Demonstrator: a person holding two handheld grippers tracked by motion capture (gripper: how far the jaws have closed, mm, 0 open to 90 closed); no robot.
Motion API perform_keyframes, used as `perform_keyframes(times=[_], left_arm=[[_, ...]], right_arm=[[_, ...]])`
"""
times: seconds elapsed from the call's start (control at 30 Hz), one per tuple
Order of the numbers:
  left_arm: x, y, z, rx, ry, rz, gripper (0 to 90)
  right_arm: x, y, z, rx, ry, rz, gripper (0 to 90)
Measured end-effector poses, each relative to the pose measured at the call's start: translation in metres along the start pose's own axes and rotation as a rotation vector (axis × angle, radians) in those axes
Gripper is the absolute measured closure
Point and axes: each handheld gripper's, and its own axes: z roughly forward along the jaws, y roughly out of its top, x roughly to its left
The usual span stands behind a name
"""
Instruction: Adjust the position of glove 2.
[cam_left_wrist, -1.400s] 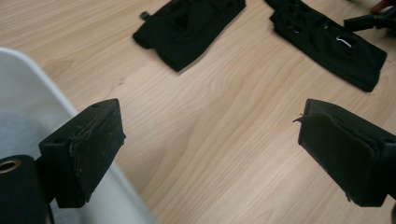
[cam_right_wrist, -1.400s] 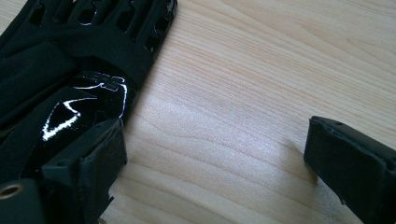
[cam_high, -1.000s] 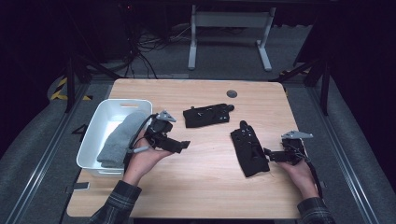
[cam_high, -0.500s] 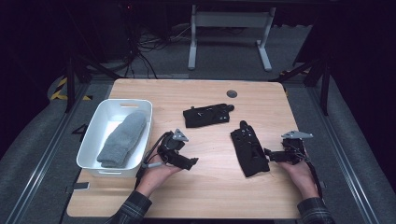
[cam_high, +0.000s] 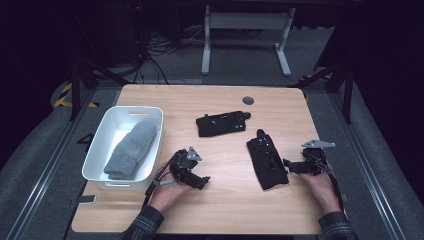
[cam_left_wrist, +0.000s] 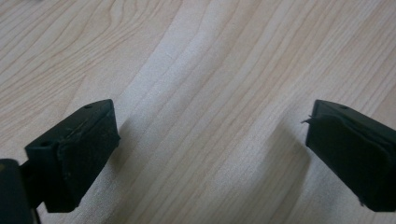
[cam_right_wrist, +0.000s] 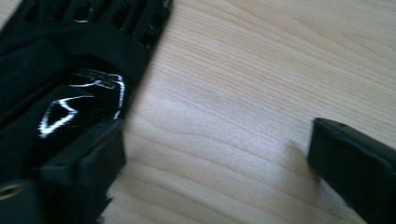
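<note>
A white bin (cam_high: 152, 131) sits at the left edge of the tabletop (cam_high: 220, 215), with a grey mitten (cam_high: 131, 149) lying lengthwise inside it. Just right of the bin's near corner, the left gripper (cam_high: 204, 181) rests low over bare wood toward the near edge. Its jaws have just been opening, and in the left gripper view they stand wide apart with nothing between them but the wood grain.

Toward the middle of the tabletop, nearer the far edge, a black glove (cam_high: 221, 123) lies flat with its fingers pointing right. A small dark round cap (cam_high: 248, 100) is set into the wood close to the far edge, beyond that glove.

A second black glove (cam_high: 267, 162) lies right of centre, its long axis running from the far side toward the near edge. The right gripper (cam_high: 288, 164) is level at that glove's right side, close to the right edge. Its jaws have just been closing a little but are spread; in the right gripper view one jaw overlaps the glove's edge (cam_right_wrist: 60, 84) and the other stands over bare wood, gripping nothing.
</note>
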Motion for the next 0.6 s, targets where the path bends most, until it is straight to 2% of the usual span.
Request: perform_keyframes(times=[0.07, 0.2, 0.27, 0.33, 0.37, 0.47, 0.5, 0.6], left_arm=[[-0.001, -0.003, 0.001, -0.005, 0.009, 0.039, 0.0], [0.0, -0.01, 0.0, -0.055, -0.002, 0.045, 0.0], [0.0, -0.011, 0.0, -0.054, 0.0, 0.04, 0.0], [0.0, -0.011, -0.001, -0.055, 0.003, 0.037, 0.0], [0.0, -0.011, -0.001, -0.053, 0.005, 0.038, 0.0], [0.001, -0.011, -0.001, -0.053, 0.006, 0.038, 0.1], [0.001, -0.011, -0.001, -0.053, 0.006, 0.039, 0.1], [0.001, -0.011, -0.001, -0.053, 0.006, 0.038, 0.2]], right_arm=[[-0.001, 0.002, -0.004, -0.01, 0.036, 0.006, 17.9], [0.0, 0.009, -0.014, -0.045, 0.051, -0.004, 30.0], [0.004, 0.016, -0.02, -0.074, 0.078, -0.01, 44.8], [0.007, 0.021, -0.023, -0.091, 0.098, -0.022, 55.1], [0.011, 0.026, -0.024, -0.098, 0.116, -0.035, 65.7], [0.021, 0.036, -0.024, -0.116, 0.15, -0.058, 84.3], [0.025, 0.039, -0.022, -0.116, 0.161, -0.067, 88.6], [0.033, 0.047, -0.015, -0.101, 0.195, -0.086, 90.0]])
